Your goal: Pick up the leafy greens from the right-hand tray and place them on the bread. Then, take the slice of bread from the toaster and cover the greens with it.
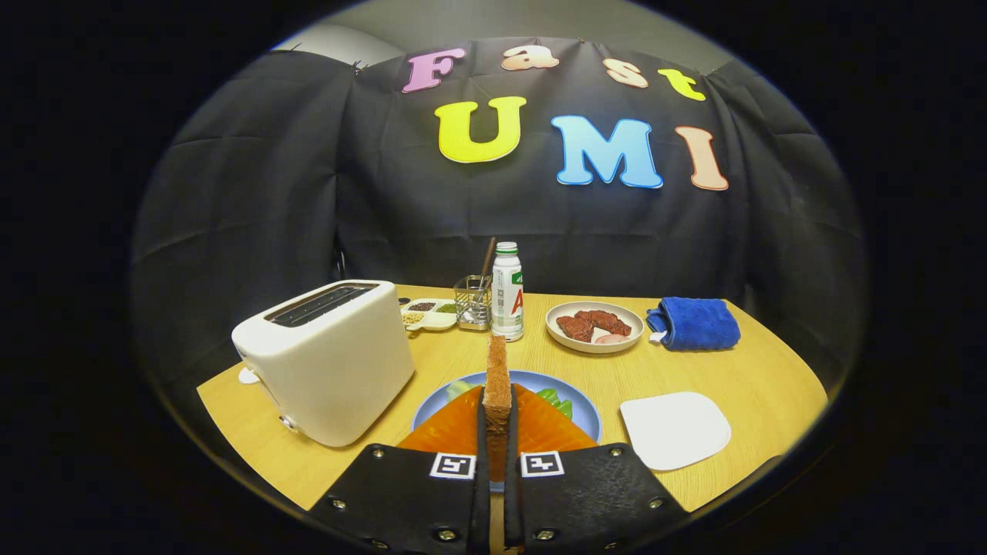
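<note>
- Left of centre: the white toaster (328, 358) stands on the wooden table (771, 378), its slots facing up. We cannot see into them from here.
- Behind it, toward the middle of the frame, a small divided dish (428, 314), a wire holder (473, 302) and a bottle (507, 291) line up at the table's far edge.
- Centre, low in the frame: our gripper (497, 420) pinches a slice of bread (497, 374) between its two fingers. The slice stands on edge, its long axis running up and away from the fingertips, its thin crust toward the camera.
- Directly under and beyond the slice lies the blue plate (582, 412). The leafy greens (557, 401) peek out just right of the fingers, with a paler scrap to their left, so they already lie on the plate. The lower bread is hidden by the fingers.
- We judge that the move ahead turns on this: the held slice is upright while the greens lie flat below it, so it must tip from vertical to level before it can cover them.
- Right of the plate, a white tray (675, 429) sits near the table's front edge.
- Upper right of the table: a dish of meat (594, 326) and a folded blue cloth (694, 324).
</note>
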